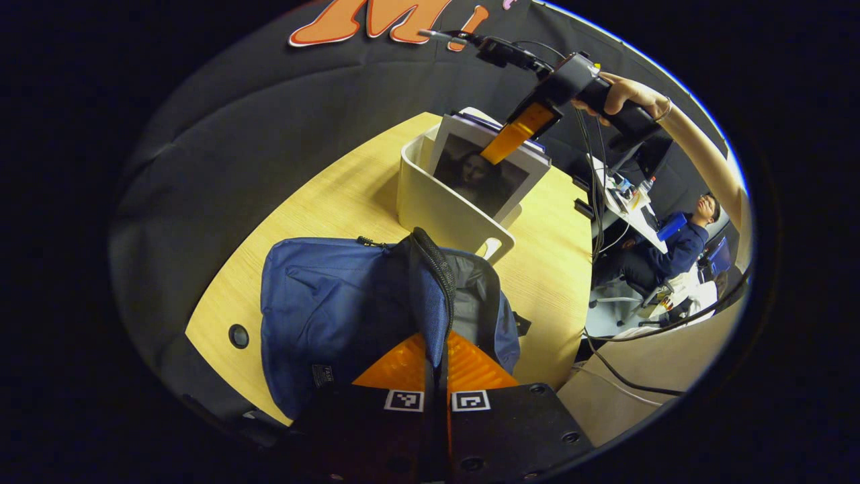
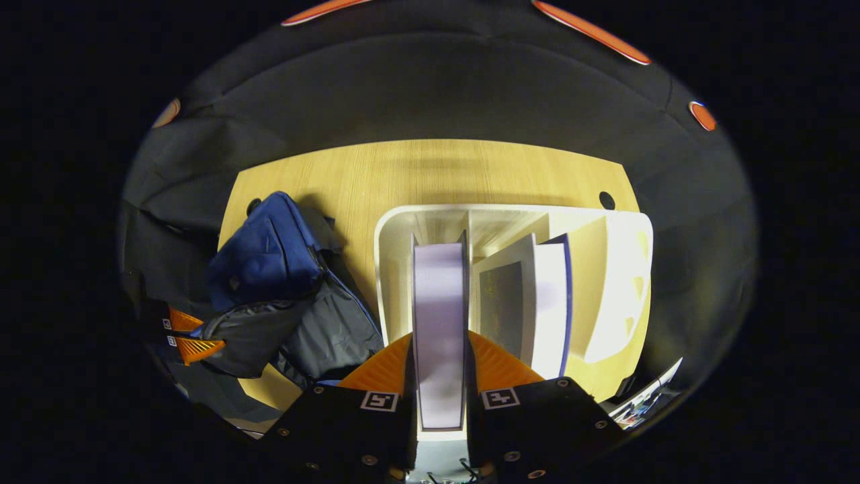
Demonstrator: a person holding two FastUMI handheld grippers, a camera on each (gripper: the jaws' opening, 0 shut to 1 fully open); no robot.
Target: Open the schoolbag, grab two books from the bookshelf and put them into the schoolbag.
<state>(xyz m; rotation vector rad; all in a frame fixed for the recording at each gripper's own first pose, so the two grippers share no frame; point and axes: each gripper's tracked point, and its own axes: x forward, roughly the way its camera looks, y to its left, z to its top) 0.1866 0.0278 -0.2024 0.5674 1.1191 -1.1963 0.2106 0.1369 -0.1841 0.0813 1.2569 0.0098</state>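
Note:
The blue schoolbag (image 1: 322, 302) lies on the wooden table (image 1: 336, 195), its mouth gaping. My left gripper (image 1: 437, 343) is shut on the zipper rim of the opening and holds it up. Behind the bag stands a white bookshelf box (image 1: 437, 208) with books upright in it. My right gripper (image 1: 514, 134), held by a hand (image 1: 631, 94), reaches down from above onto a book with a portrait cover (image 1: 480, 178). In the right gripper view my right gripper (image 2: 440, 343) is shut on that book's (image 2: 438, 302) top edge. A second book (image 2: 537, 302) leans beside it. The schoolbag (image 2: 265, 259) and left gripper (image 2: 195, 336) sit at the left.
The bookshelf (image 2: 618, 269) has dividers and a cut-out handle. Bare table (image 2: 403, 168) runs behind it to the black cloth wall. Cables hang off the table's right side, where a person (image 1: 678, 242) sits at a desk farther off.

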